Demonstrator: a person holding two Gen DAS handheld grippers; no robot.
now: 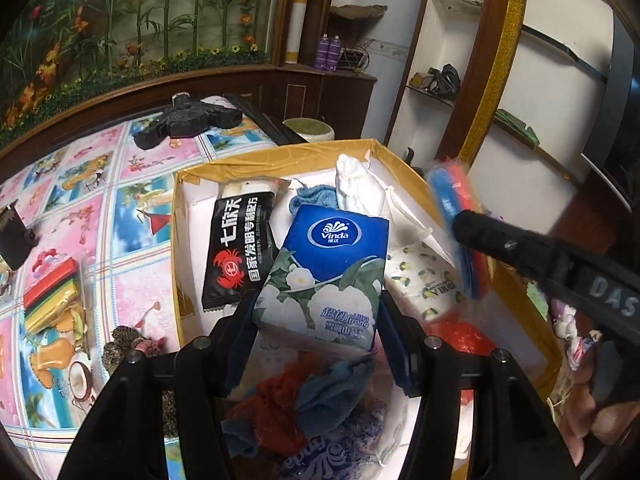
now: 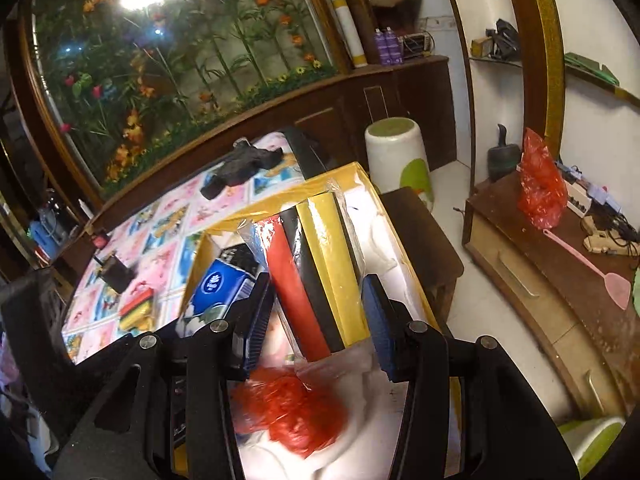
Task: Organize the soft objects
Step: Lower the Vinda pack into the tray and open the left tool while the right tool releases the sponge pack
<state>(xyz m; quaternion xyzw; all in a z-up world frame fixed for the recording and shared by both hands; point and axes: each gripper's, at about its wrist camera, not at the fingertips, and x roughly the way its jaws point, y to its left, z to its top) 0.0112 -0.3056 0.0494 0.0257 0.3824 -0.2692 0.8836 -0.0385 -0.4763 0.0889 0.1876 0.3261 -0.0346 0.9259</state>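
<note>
A cardboard box (image 1: 178,240) with a white inside stands on the patterned tablecloth (image 1: 132,216). My left gripper (image 1: 318,332) is shut on a blue Vinda tissue pack (image 1: 332,264) held over the box. Below it lie a black crab-print packet (image 1: 236,252), a lemon-print tissue pack (image 1: 424,280), a white bag (image 1: 360,188) and crumpled red and blue cloths (image 1: 312,404). My right gripper (image 2: 318,316) is shut on a plastic-wrapped pack of red, black and yellow sponges (image 2: 320,276), also above the box (image 2: 280,196). From the left wrist view that sponge pack (image 1: 452,208) hangs by the box's right wall.
A second sponge pack (image 1: 50,292) and a black gadget (image 1: 188,120) lie on the tablecloth left of the box. A red plastic bag (image 2: 292,412) sits in the box. A white stool (image 2: 396,156) and a wooden cabinet (image 2: 532,276) stand to the right.
</note>
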